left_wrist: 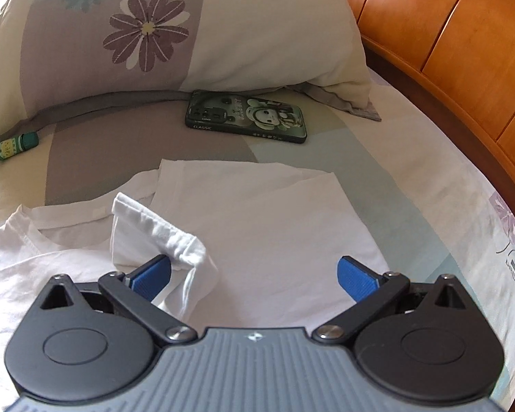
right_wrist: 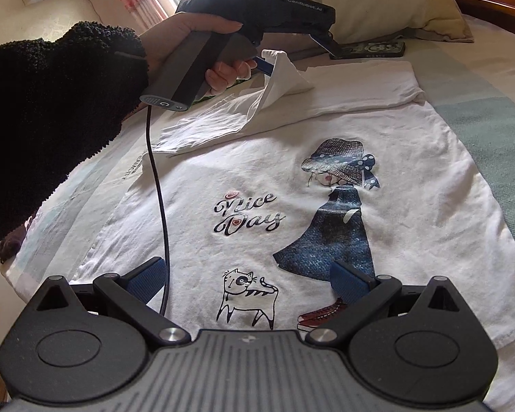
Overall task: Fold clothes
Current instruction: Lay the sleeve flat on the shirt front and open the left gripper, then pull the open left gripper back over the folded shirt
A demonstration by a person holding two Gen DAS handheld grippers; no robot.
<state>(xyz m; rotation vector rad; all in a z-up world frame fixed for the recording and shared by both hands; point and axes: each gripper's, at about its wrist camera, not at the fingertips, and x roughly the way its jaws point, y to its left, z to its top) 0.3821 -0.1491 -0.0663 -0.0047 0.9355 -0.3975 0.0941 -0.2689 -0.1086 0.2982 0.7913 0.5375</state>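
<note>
Black fuzzy sleeve (right_wrist: 51, 110); grey-handled black gripper (right_wrist: 293, 53), blue ribbed pads (left_wrist: 355, 276), black cable (right_wrist: 158, 189), silver screws

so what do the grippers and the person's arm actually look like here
Both grippers, left gripper and right gripper, have black rounded housings, black linkage arms with silver pivots, a grey ribbed body and blue ribbed finger pads. Seen from the right wrist, the left one has a grey handle, white lettering and a black cable. The sleeve is black and fuzzy.

pillow (left_wrist: 189, 27) | phone (left_wrist: 246, 116) | green bottle (left_wrist: 7, 147) | wooden headboard (left_wrist: 463, 51)
</note>
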